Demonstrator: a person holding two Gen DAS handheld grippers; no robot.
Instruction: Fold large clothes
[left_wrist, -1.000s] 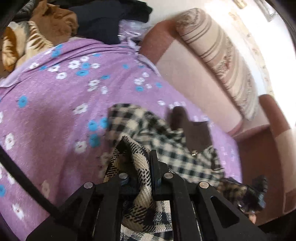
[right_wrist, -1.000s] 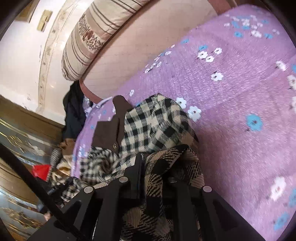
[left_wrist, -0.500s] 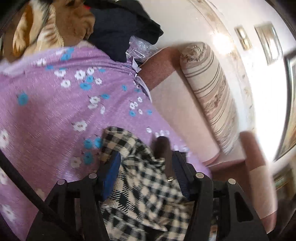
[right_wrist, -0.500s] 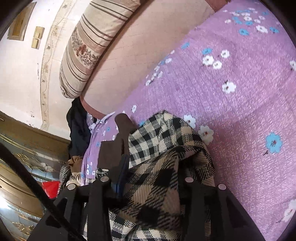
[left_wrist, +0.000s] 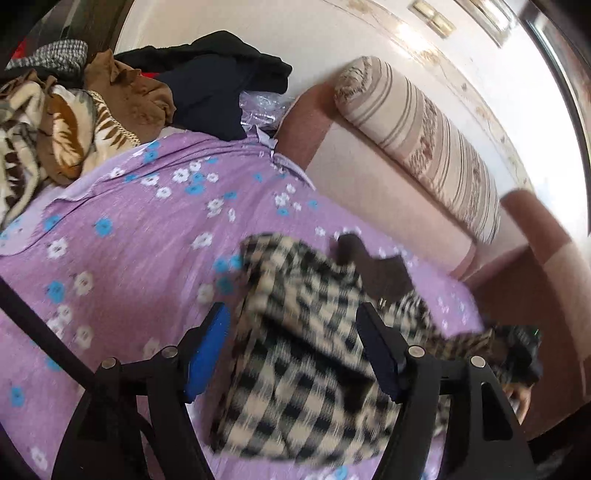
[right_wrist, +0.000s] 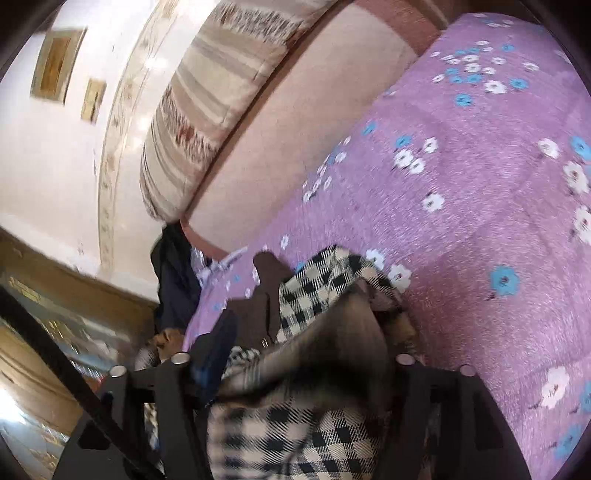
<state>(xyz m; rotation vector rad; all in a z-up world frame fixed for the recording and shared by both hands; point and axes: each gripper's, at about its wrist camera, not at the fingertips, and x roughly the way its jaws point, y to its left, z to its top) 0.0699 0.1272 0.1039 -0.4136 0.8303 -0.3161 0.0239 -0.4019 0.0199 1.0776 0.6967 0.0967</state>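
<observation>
A big sofa (left_wrist: 369, 184) fills most of both views. A purple cover (left_wrist: 129, 240) with white and blue flowers is spread over the seat of the sofa. A long striped pillow (left_wrist: 424, 136) leans on the back of the sofa, up against the white wall (left_wrist: 258, 33).

At one end of the sofa, past the edge of the purple cover, sits a pile of other clothes (left_wrist: 207, 81). There is dark cloth, brown cloth and a stripy blanket (left_wrist: 55, 125) in it.

The checked coat (left_wrist: 306, 332) lies in a bundle on the purple cover, on the seat of the sofa, near the front edge. It is black and cream, with a brown collar (left_wrist: 376, 269) on the side toward the sofa back.

The left gripper (left_wrist: 295, 350) hangs over the coat. Its fingers (left_wrist: 207, 354) are opening and stand wide on each side of the cloth, not pinching it.

The right gripper (right_wrist: 306, 369) is over the coat too. Its fingers (right_wrist: 218, 347) are also opening. A blurry fold of the coat sits between them, loose.
</observation>
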